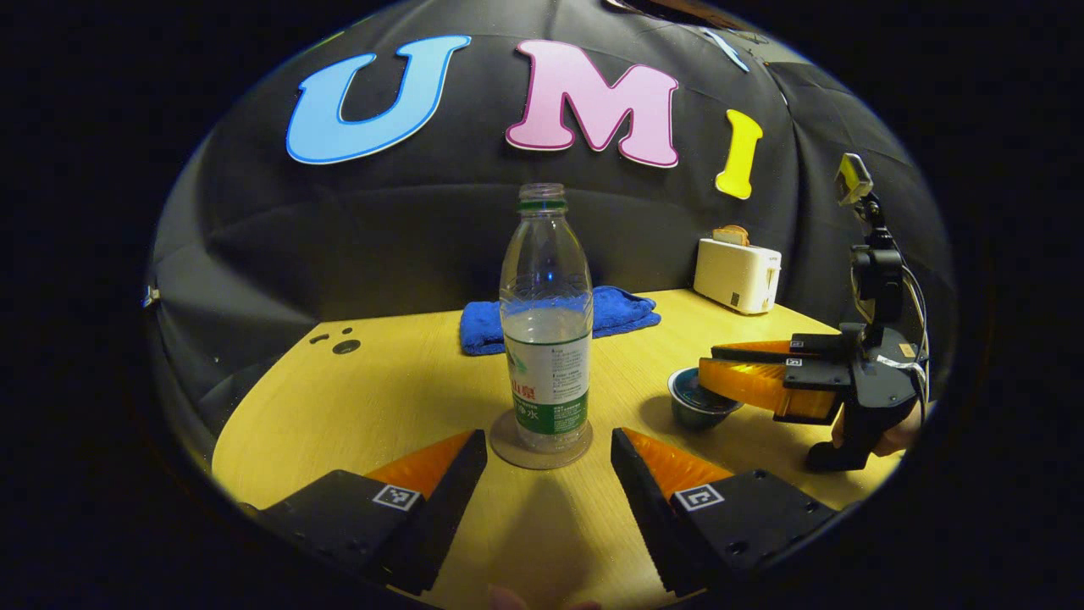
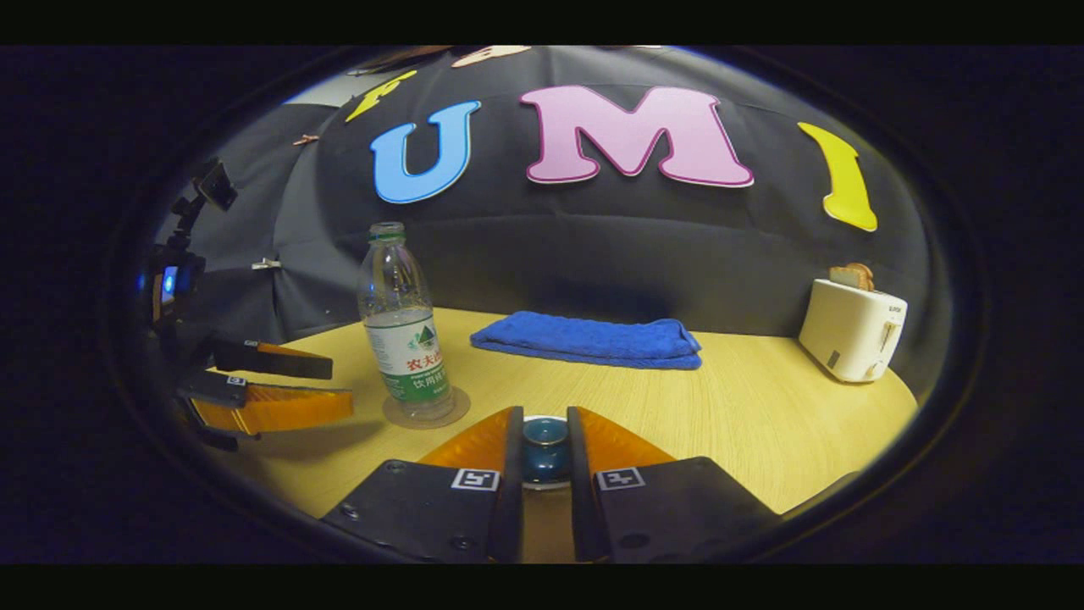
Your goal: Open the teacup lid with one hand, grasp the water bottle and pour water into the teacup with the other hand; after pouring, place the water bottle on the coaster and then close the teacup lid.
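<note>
A clear water bottle (image 1: 546,339) with no cap, partly filled, stands upright on a round coaster (image 1: 508,449). My left gripper (image 1: 549,438) is open, its fingers a little short of the bottle on either side and not touching it. To the right, the dark blue teacup (image 1: 694,407) sits on the table with my right gripper (image 1: 710,366) over it. In the right gripper view, my right gripper (image 2: 544,413) is shut on the knob of the teacup lid (image 2: 544,445). Whether the lid rests on the cup or is lifted I cannot tell. The bottle (image 2: 405,339), coaster (image 2: 453,407) and open left gripper (image 2: 340,383) show at the left.
A folded blue towel (image 1: 622,309) lies behind the bottle near the wall. A white toaster (image 1: 735,275) holding toast stands at the back right corner. The wooden table (image 1: 381,398) has small holes at its back left.
</note>
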